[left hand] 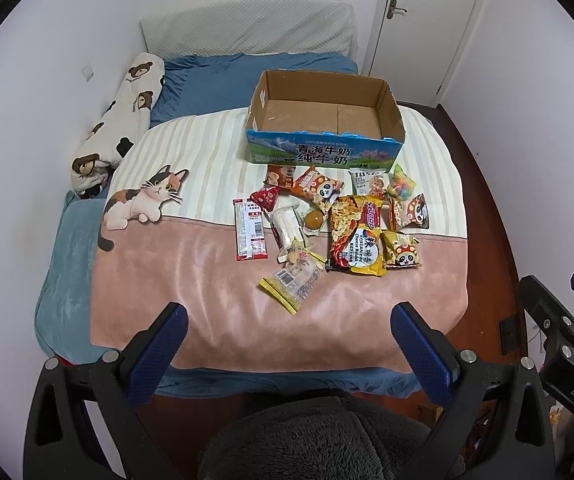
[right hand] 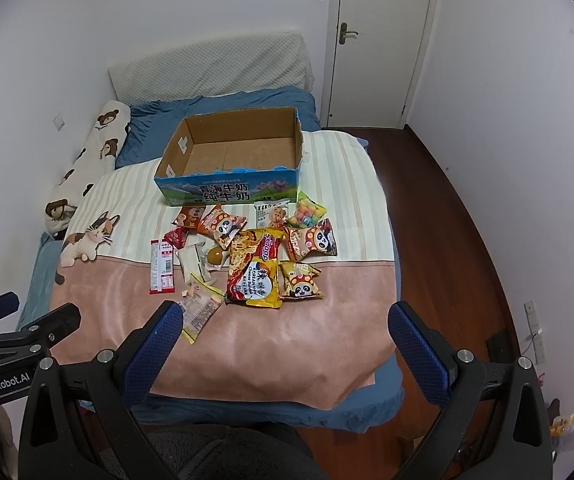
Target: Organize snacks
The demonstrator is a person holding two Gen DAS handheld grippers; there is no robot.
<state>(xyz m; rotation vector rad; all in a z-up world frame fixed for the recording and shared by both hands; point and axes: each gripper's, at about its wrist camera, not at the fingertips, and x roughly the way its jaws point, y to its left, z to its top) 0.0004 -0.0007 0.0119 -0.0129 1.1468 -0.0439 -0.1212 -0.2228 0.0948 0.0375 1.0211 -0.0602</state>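
An empty cardboard milk box (left hand: pixel 323 120) (right hand: pixel 235 156) stands on the bed. In front of it lie several snack packs: a yellow-red noodle pack (left hand: pixel 357 236) (right hand: pixel 255 268), panda packs (left hand: pixel 319 186) (right hand: pixel 301 282), a long red-white pack (left hand: pixel 250 230) (right hand: pixel 162 266), a yellow-edged clear pack (left hand: pixel 293 284) (right hand: pixel 199 308) and a colourful candy bag (left hand: pixel 401 182) (right hand: pixel 307 212). My left gripper (left hand: pixel 287 320) is open and empty, held above the bed's near edge. My right gripper (right hand: pixel 283 320) is open and empty, also short of the snacks.
A pink and striped blanket with a cat print (left hand: pixel 143 200) covers the blue bed. A bear-print pillow (left hand: pixel 119 120) lies along the left wall. A white door (right hand: pixel 383 40) stands at the back right. Wooden floor (right hand: pixel 447 220) runs right of the bed.
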